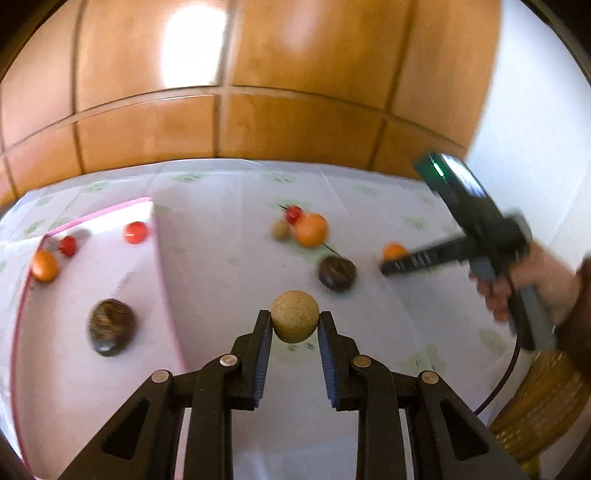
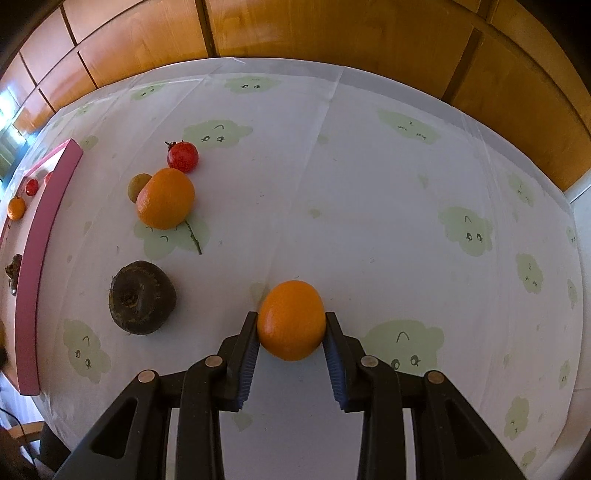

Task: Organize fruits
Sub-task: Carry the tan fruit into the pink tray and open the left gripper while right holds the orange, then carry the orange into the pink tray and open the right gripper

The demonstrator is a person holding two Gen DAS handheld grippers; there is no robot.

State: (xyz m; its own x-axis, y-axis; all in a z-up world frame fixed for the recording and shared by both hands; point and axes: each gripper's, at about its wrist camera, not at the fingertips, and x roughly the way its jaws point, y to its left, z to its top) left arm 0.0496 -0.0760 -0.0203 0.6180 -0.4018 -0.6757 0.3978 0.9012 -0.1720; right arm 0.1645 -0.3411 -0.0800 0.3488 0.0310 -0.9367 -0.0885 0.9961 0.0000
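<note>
My left gripper (image 1: pixel 295 315) is shut on a tan round fruit (image 1: pixel 294 326), held up over the cloth-covered table. My right gripper (image 2: pixel 291 317) points steeply down, shut on a small orange (image 2: pixel 291 332) close to the table; the left wrist view shows it at the right (image 1: pixel 388 263). A pink-rimmed tray (image 1: pixel 99 216) at the left holds a small orange (image 1: pixel 44 265), two red tomatoes (image 1: pixel 135 232) and a dark brown fruit (image 1: pixel 110 326). On the cloth lie a big orange (image 2: pixel 165 203), a red tomato (image 2: pixel 182 156), a tan fruit (image 2: pixel 136 184) and a dark brown fruit (image 2: pixel 142 297).
Wooden panelling (image 2: pixel 332 29) runs behind the table. A person's hand (image 1: pixel 517 288) grips the right tool, with a black cable (image 1: pixel 506 384) hanging from it. A woven basket-like thing (image 1: pixel 543 402) stands off the table's right edge. A loose green stem (image 2: pixel 194 236) lies by the big orange.
</note>
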